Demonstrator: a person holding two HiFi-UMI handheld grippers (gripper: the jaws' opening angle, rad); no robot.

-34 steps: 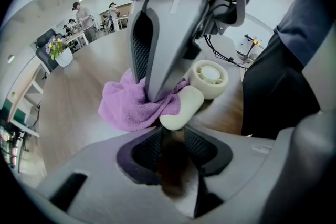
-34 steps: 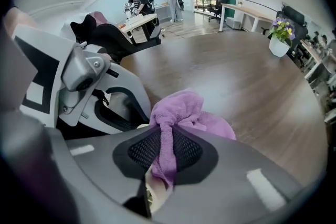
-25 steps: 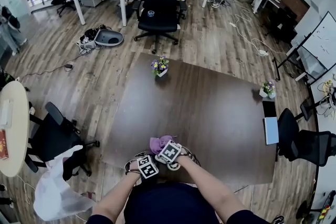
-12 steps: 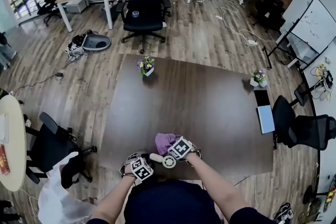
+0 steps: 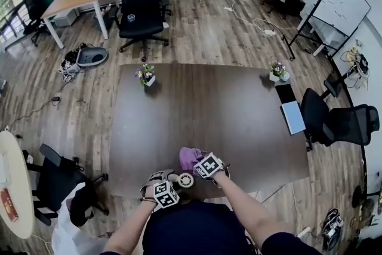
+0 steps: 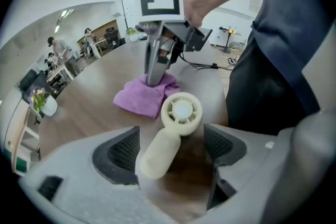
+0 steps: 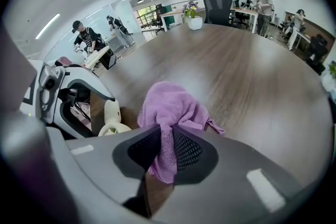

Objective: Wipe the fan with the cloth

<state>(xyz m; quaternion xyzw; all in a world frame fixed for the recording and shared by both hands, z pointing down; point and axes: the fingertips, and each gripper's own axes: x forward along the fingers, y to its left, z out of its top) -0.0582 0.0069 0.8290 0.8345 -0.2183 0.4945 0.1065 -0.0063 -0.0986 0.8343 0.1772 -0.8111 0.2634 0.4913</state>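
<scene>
On dark brown wooden table [image 5: 227, 116], near edge, small cream plastic handheld fan [image 6: 173, 131] lies free between left gripper's [image 6: 170, 148] just-opened, spread jaws; right gripper [image 7: 163, 150] pinches crumpled purple cloth [image 7: 176, 105], resting just beyond fan. Grippers farther apart than a second ago.

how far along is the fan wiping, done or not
Probably near the end. Done: the fan lies on the table; the left hand-held gripper has just been opening its jaws, which stand wide either side of the handle without pressing it. In hand: the right hand-held gripper pinches the purple cloth, which rests on the table next to the fan. Left: releasing the cloth. How clean the fan is cannot be judged.
</scene>
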